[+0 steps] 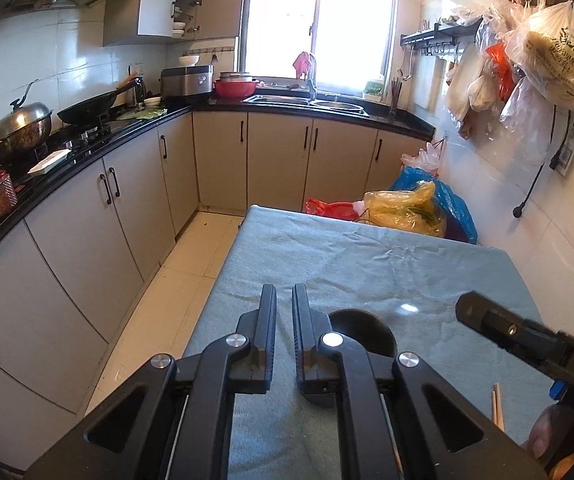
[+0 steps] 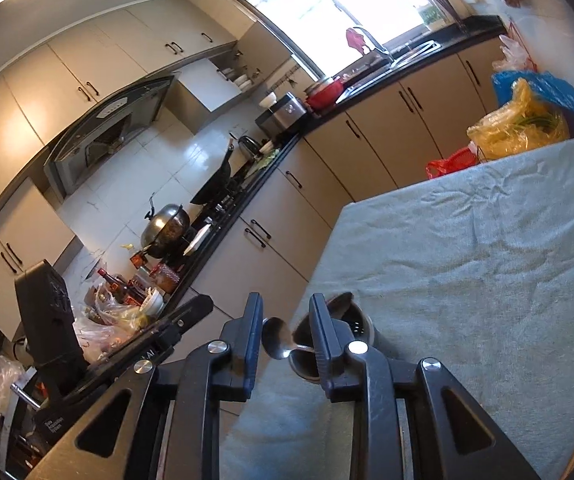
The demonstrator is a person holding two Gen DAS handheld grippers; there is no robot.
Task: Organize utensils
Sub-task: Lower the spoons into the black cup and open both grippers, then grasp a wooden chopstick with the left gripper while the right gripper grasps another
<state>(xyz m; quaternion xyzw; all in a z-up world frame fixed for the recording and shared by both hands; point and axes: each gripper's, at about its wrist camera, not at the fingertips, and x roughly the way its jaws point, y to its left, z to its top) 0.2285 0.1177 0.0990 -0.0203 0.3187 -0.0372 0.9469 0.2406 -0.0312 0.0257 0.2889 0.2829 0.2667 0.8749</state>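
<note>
Right jaws (image 2: 285,334) are sitting spread with the spoon (image 2: 281,343) loose between them, bowl up, handle leaning into the holder (image 2: 337,340) just beyond on the desk (image 2: 487,280), looking like a drop-off; left jaws (image 1: 284,322) are nearly pressed together, empty.

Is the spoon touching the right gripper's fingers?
Cannot tell. In the right wrist view the spoon lies between the right gripper fingers, its handle vanishing behind one.

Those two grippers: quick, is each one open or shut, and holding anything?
Left gripper: nearly shut, nothing between its fingers.
Right gripper: open; the spoon sits between its fingers, not pinched, in the holder.
</note>
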